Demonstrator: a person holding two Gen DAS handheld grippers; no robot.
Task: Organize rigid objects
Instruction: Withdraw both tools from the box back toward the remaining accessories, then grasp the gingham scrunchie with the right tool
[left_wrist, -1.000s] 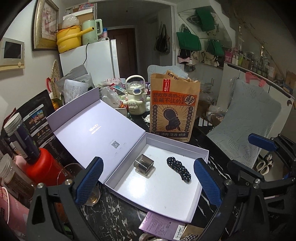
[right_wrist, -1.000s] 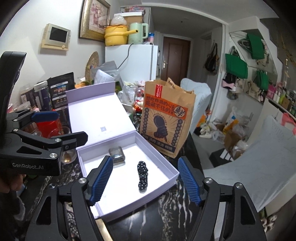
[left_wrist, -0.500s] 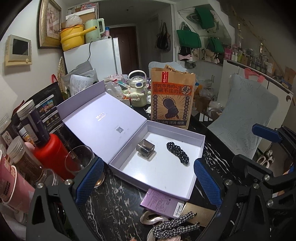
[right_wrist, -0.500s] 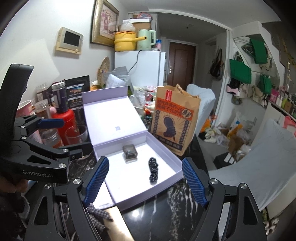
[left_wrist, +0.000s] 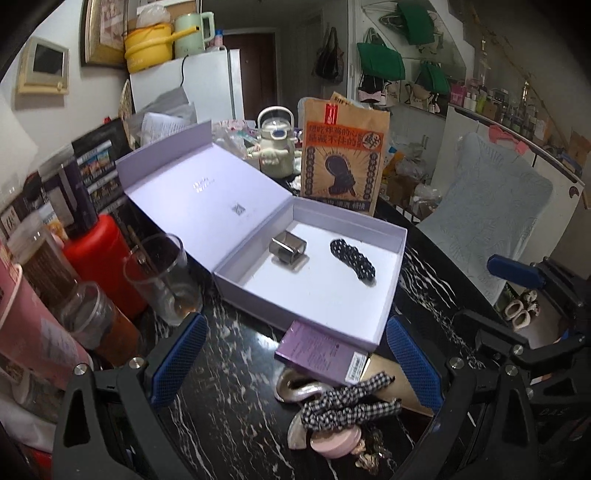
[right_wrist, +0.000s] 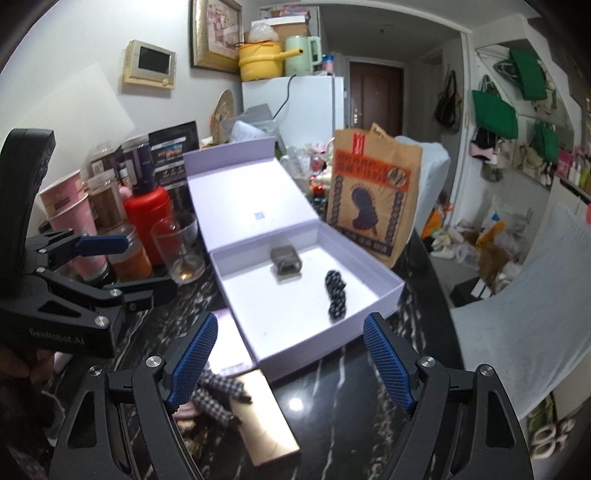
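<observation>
Beyond the fingertips stands a brown paper bag (left_wrist: 343, 158) with a cream teapot (left_wrist: 276, 147) just left of it — further left, a red bottle (left_wrist: 98, 258) and a drinking glass (left_wrist: 162, 273) close together.

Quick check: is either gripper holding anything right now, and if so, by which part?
Nothing is held. The left gripper and the right gripper both stand open with empty jaws, short of the open lavender box.

We see the purple card (left_wrist: 320, 355) partly tucked under the open box's near edge (left_wrist: 295, 325). The gingham hair tie (right_wrist: 218, 395) is blurred, partly behind a blue pad (right_wrist: 190, 363).
</observation>
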